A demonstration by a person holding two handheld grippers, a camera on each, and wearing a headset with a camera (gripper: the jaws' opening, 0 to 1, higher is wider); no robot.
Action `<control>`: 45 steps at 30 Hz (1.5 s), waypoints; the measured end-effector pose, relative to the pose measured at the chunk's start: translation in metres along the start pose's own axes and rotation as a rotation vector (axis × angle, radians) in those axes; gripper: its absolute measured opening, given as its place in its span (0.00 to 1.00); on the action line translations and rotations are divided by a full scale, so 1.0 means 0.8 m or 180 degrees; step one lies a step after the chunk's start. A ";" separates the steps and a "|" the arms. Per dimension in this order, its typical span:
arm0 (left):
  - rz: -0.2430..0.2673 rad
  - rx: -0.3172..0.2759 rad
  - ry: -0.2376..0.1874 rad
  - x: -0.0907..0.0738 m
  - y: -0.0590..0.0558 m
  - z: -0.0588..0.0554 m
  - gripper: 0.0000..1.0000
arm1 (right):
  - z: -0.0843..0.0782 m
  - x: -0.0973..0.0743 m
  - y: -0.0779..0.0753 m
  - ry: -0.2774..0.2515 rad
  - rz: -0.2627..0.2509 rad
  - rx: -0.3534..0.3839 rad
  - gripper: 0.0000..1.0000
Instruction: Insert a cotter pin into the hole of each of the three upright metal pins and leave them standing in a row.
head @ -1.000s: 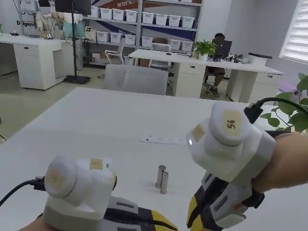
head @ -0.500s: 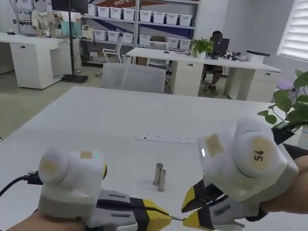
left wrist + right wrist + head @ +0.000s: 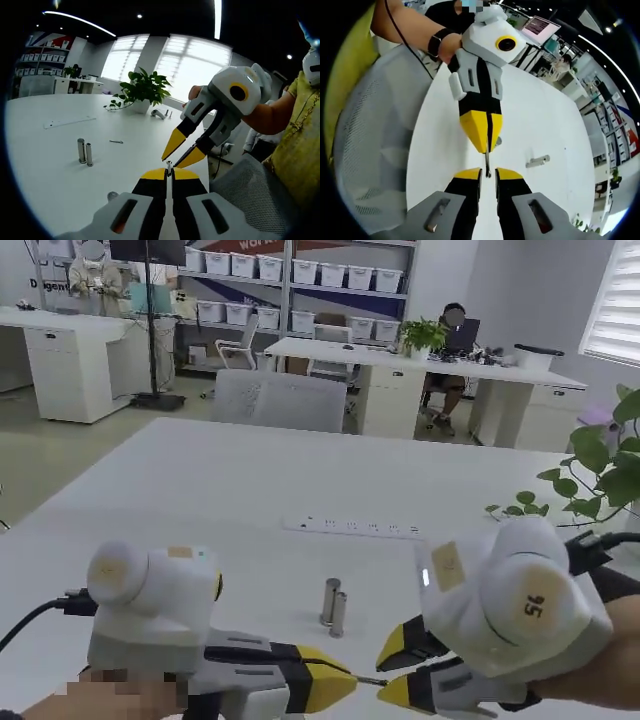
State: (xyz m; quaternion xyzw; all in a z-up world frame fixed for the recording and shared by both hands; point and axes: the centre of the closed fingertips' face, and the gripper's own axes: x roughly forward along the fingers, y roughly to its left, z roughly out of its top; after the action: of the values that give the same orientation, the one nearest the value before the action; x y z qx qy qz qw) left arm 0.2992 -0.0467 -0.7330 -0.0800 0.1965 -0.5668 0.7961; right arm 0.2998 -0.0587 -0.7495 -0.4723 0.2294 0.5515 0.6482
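My left gripper (image 3: 340, 687) is low at the front left, shut on a thin cotter pin (image 3: 370, 680) that sticks out past its yellow tips. The same cotter pin (image 3: 169, 166) shows in the left gripper view, and again as the cotter pin (image 3: 487, 162) in the right gripper view. My right gripper (image 3: 398, 672) faces it from the right with its jaws open, straddling the pin's free end. Two upright metal pins (image 3: 335, 606) stand close together on the white table (image 3: 200, 500), beyond both grippers. They also appear as the metal pins (image 3: 85, 151).
A white power strip (image 3: 350, 528) lies further back on the table. A loose cotter pin (image 3: 116, 142) lies near the standing pins, and a small round metal part (image 3: 112, 196) sits near my left gripper. A potted plant (image 3: 600, 475) stands at the right edge. A chair (image 3: 282, 402) is behind the table.
My right gripper has come down and turned, so its open jaws now meet the tip of the left gripper's cotter pin. The left gripper rose slightly. The standing pins have not moved.
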 end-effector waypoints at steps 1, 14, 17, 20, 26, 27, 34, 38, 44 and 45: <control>0.0002 -0.0006 0.0008 0.000 0.000 -0.001 0.00 | 0.000 0.003 0.000 0.0015 0.0003 -0.0008 0.12; -0.0021 -0.0139 -0.0053 -0.001 0.000 0.003 0.00 | 0.001 0.009 -0.002 0.0038 0.0068 -0.0041 0.06; -0.0032 -0.0142 -0.0054 0.000 -0.001 0.003 0.01 | -0.001 0.010 0.000 0.0053 0.0111 -0.0009 0.06; -0.0049 -0.0101 -0.0050 0.000 -0.004 0.001 0.01 | -0.001 0.009 0.004 0.0069 0.0184 0.0046 0.06; -0.0096 0.0248 0.0044 0.003 -0.012 -0.007 0.01 | -0.006 0.008 0.017 0.0144 0.0428 0.0130 0.04; -0.0109 0.0267 0.0055 0.004 -0.015 -0.009 0.01 | -0.007 0.008 0.020 0.0162 0.0487 0.0147 0.04; -0.0172 0.0609 0.0180 0.009 -0.022 -0.020 0.01 | -0.015 0.005 0.034 0.0314 0.0768 0.0171 0.04; -0.0191 0.0699 0.0207 0.010 -0.024 -0.022 0.01 | -0.016 0.005 0.039 0.0375 0.0871 0.0196 0.04; -0.0206 0.0872 0.0284 0.014 -0.028 -0.027 0.01 | -0.020 0.005 0.046 0.0459 0.0997 0.0247 0.04; -0.0225 0.0902 0.0302 0.016 -0.030 -0.029 0.01 | -0.021 0.005 0.046 0.0471 0.1013 0.0237 0.04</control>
State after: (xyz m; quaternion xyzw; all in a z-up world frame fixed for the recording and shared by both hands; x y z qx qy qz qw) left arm 0.2724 -0.0646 -0.7484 0.0532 0.1490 -0.6196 0.7688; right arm 0.2702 -0.0736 -0.7735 -0.4450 0.3686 0.6019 0.5511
